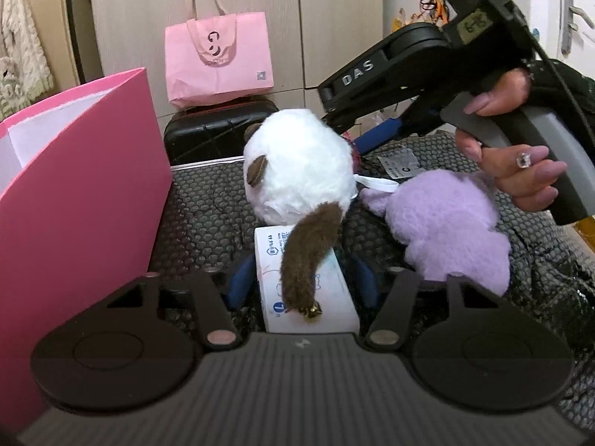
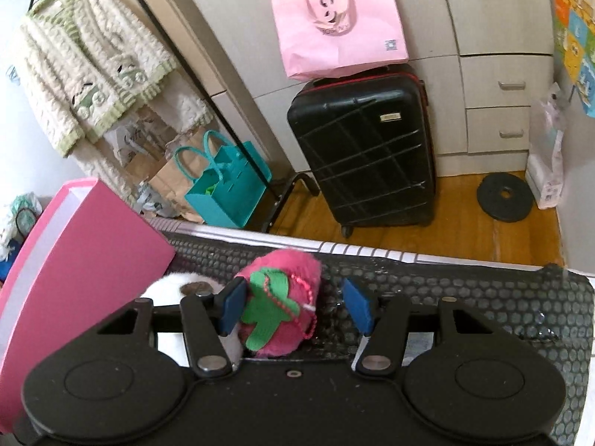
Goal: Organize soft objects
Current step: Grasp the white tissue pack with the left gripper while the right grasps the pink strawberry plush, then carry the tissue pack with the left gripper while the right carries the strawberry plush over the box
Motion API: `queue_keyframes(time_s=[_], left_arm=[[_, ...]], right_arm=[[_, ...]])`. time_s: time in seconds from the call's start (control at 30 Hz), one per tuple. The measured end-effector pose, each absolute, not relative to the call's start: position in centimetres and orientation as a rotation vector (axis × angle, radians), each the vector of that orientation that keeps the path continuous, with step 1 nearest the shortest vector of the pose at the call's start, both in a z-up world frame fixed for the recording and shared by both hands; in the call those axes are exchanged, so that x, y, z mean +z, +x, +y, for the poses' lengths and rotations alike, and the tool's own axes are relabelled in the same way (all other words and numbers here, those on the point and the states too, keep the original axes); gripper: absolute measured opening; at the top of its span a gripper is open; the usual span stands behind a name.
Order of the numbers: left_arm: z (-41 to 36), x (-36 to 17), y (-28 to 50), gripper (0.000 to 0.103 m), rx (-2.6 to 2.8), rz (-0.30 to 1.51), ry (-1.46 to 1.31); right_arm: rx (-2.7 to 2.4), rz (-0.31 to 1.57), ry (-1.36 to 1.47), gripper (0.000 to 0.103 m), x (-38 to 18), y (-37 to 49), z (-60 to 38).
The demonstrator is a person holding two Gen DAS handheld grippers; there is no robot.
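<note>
Left wrist view: my left gripper (image 1: 303, 282) has its blue pads either side of a white tissue pack (image 1: 308, 290), the white plush's (image 1: 297, 167) brown tail draped over it; whether the pads press yet, I cannot tell. The purple plush (image 1: 446, 226) lies just right, the pink box (image 1: 74, 193) left.

Right wrist view: my right gripper (image 2: 295, 306) stands partly open around the pink strawberry plush (image 2: 286, 304), one pad touching, the other clear. I should centre before squeezing, minding the bead chain.
</note>
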State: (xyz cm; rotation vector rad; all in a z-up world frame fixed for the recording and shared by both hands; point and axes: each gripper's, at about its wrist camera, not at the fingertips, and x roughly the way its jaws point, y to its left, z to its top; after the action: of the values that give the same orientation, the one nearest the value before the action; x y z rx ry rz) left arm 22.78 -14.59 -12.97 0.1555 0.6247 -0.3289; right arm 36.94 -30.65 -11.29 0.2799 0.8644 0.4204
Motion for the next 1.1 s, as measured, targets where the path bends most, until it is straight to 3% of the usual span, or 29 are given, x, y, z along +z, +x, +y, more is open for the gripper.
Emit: queue_keyframes(time_s=[0.03, 0.07, 0.13, 1.1], left_arm=[[-14.6, -12.9, 22.7, 0.044, -0.329, 0.626, 0.158], [-14.5, -12.9, 22.7, 0.043, -0.337, 0.629, 0.153], [-14.3, -12.7, 22.7, 0.040, -0.352, 0.636, 0.125], [-10.8, -10.2, 17.7, 0.039, -0.449, 0.692, 0.039]], right_arm=[[0.427, 0.859, 0.267, 0.054, -11.2, 36.9, -30.6], [0.450, 0.858, 0.277, 0.038, -11.2, 36.7, -30.7], [0.457, 0.866, 0.301, 0.036, -10.9, 36.5, -30.9], [0.432, 0.740, 0.234, 0.035, -5.9, 23.5, -31.4]])
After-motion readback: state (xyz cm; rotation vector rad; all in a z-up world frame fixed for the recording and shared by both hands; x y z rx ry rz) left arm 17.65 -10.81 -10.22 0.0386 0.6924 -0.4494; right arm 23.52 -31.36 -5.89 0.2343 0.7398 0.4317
